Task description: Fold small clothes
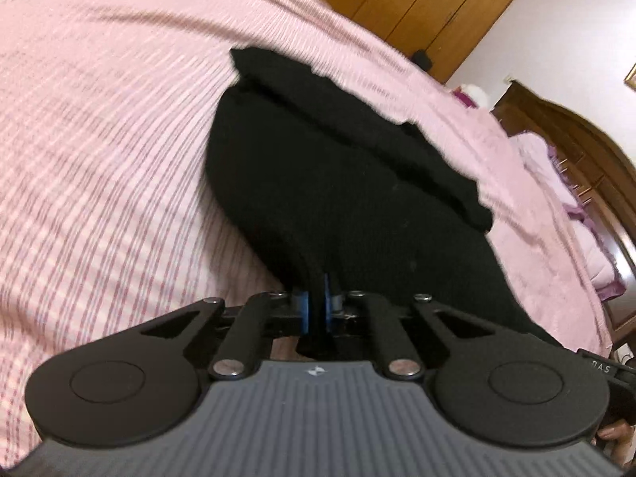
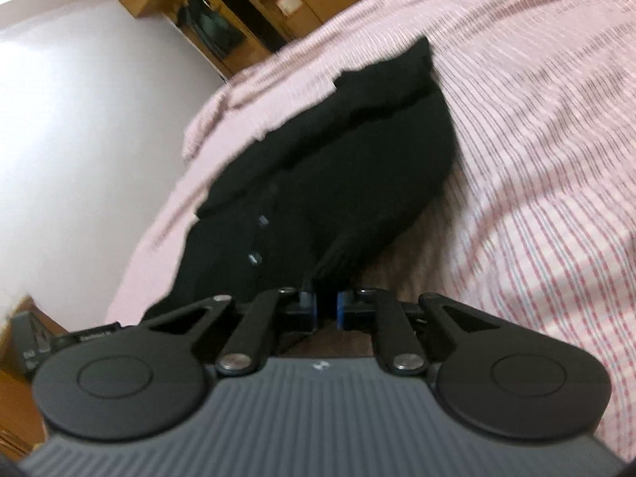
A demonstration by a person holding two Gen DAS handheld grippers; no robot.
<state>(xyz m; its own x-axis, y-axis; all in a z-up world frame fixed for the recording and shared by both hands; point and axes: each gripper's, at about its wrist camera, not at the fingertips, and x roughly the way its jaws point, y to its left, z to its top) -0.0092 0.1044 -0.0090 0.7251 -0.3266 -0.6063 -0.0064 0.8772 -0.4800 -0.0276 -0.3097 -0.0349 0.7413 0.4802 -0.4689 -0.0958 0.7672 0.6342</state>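
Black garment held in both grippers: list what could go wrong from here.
1. Both views are motion-blurred, so the lift looks quick; the left gripper pinches only a thin edge of the black garment, which might slip out.
2. The right gripper also grips just an edge, so uneven pulling could skew the fold.
3. The far part, already doubled over on the pink striped bedspread, may drag and come undone.

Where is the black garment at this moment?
The black garment lies on the pink striped bedcover, in both views; the left tool and right tool each pinch its near edge.
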